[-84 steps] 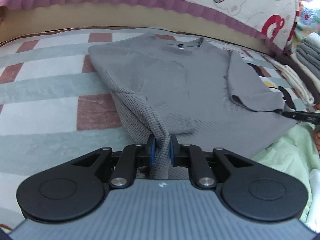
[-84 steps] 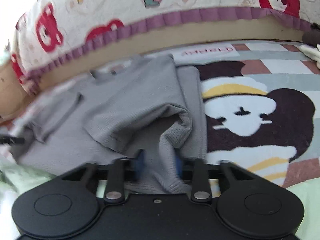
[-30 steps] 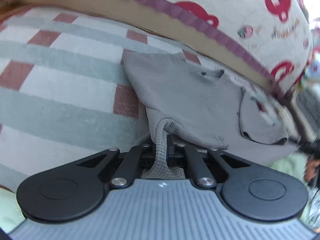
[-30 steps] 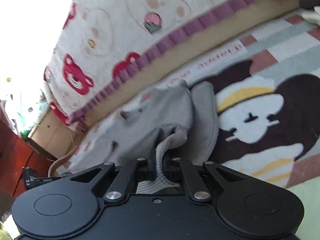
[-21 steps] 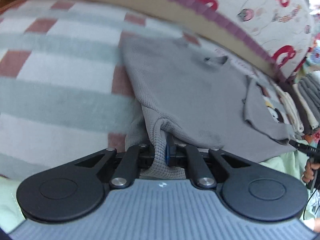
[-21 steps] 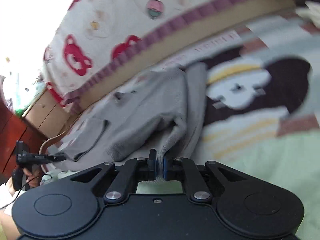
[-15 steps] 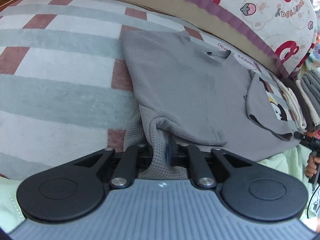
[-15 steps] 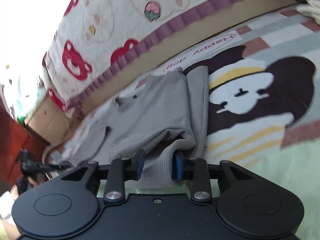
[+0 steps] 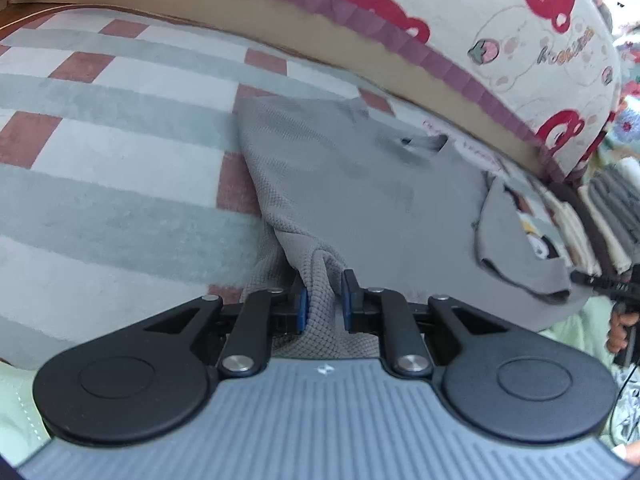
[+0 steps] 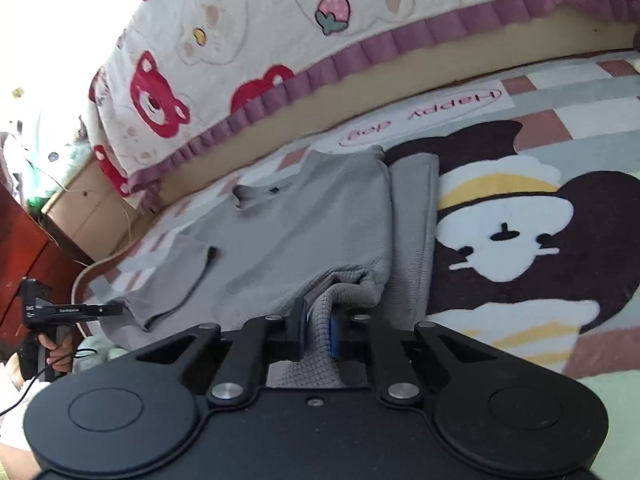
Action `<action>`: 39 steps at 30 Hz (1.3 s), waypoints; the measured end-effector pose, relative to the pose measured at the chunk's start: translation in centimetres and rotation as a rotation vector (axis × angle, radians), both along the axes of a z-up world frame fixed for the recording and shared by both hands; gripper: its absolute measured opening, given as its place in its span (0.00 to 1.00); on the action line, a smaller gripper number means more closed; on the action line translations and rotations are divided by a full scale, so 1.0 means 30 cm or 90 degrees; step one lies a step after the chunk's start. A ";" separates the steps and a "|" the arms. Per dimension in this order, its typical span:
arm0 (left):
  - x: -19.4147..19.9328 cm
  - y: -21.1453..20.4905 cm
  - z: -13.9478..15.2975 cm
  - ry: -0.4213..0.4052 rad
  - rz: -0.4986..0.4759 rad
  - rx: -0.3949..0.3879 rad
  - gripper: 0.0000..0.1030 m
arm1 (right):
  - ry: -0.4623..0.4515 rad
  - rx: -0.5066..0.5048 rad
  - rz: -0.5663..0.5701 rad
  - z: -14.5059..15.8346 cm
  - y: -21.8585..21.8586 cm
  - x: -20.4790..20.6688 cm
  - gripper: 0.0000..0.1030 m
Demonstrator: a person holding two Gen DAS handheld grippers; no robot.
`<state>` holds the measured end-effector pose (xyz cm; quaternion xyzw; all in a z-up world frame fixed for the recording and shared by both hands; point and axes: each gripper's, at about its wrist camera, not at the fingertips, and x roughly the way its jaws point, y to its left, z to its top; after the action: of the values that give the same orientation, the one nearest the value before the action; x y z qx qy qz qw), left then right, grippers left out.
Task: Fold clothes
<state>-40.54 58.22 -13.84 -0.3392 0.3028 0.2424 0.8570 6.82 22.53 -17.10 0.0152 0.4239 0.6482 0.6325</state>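
Cloth comes nearest in both views: the hem of grey shirt [image 9: 380,200], bunched up into each gripper. At left gripper [image 9: 323,308], fingers [image 9: 299,306] stand partly apart, with a thick ridge of hem filling the gap. Cannot tell whether pressing on it or only standing around it. At right gripper [image 10: 316,324], fingers sit closer together, pinching a doubled fold of the same hem.

Seems a soft, light waffle knit. Probably sags between two holds, wrinkles easily and keeps no shape alone. By its rough texture, likely grips well and does not slip. Better to take hold at the hem corners or along a folded edge, through both layers, and not in the middle of the body. Better also to keep both holds level.

Further out, the body lies flat on patterned rug [image 9: 120,160], with one side turned in over it and one sleeve [image 10: 172,280] spread to the other side. Beyond this, collar [image 10: 256,194] points toward bed [image 10: 280,40]. Far to the right in the left view, stack of folded clothes [image 9: 612,208].
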 end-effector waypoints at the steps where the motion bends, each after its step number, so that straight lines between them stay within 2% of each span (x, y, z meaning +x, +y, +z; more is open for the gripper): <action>1: 0.003 0.001 -0.003 0.005 0.000 -0.001 0.14 | -0.002 -0.004 0.005 0.001 0.000 -0.001 0.14; 3: -0.001 -0.001 0.000 0.008 0.005 0.001 0.14 | -0.005 -0.013 0.016 0.004 0.001 -0.004 0.06; 7: -0.012 0.012 -0.011 0.016 0.024 -0.006 0.22 | -0.012 -0.030 0.038 0.009 0.003 -0.010 0.06; 11: -0.004 0.020 -0.026 0.027 0.021 -0.018 0.23 | -0.019 -0.047 0.060 0.014 0.005 -0.015 0.10; 13: 0.000 0.019 -0.029 0.032 0.016 -0.018 0.25 | -0.023 -0.055 0.071 0.017 0.005 -0.018 0.16; 15: 0.001 0.019 -0.031 0.034 0.012 -0.018 0.27 | -0.038 -0.065 0.068 0.014 0.023 -0.018 0.46; 18: 0.004 0.021 -0.038 0.037 0.013 -0.021 0.28 | -0.062 -0.089 0.063 -0.001 0.081 -0.011 0.47; 19: 0.005 0.022 -0.040 0.038 0.014 -0.022 0.28 | -0.051 -0.089 0.056 -0.004 0.094 0.000 0.46; 20: 0.008 0.020 -0.042 0.041 0.017 -0.019 0.25 | -0.033 -0.077 0.047 0.000 0.094 0.013 0.20; 21: 0.009 0.018 -0.041 0.043 0.017 -0.014 0.24 | -0.014 -0.064 0.038 0.004 0.093 0.025 0.06; 22: 0.006 0.017 -0.037 0.035 0.013 -0.012 0.09 | 0.004 -0.052 0.028 0.008 0.093 0.037 0.06; 23: -0.002 0.017 -0.029 0.016 0.004 -0.017 0.03 | 0.029 -0.033 0.015 0.019 0.080 0.051 0.06; 26: -0.025 0.024 0.005 -0.019 -0.024 -0.032 0.03 | 0.129 0.055 -0.045 0.088 -0.021 0.099 0.06; 27: -0.029 0.027 0.013 -0.020 -0.033 -0.035 0.03 | 0.130 0.059 -0.050 0.097 -0.049 0.103 0.06; 30: -0.034 0.033 0.024 0.002 -0.045 -0.035 0.03 | 0.084 0.029 -0.052 0.096 -0.095 0.094 0.06; 35: -0.049 0.018 0.043 0.017 -0.067 -0.040 0.03 | 0.055 0.052 -0.069 0.030 -0.173 0.058 0.06; 37: -0.027 0.006 0.029 0.088 -0.077 -0.037 0.03 | 0.044 0.018 -0.066 -0.011 -0.172 0.038 0.06; 39: 0.002 0.004 0.008 0.146 -0.087 -0.042 0.04 | 0.004 -0.043 -0.054 -0.052 -0.161 0.017 0.06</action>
<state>-40.48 58.35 -13.59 -0.3157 0.4286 0.2109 0.8199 7.34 17.70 -18.67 0.0140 0.4467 0.6059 0.6581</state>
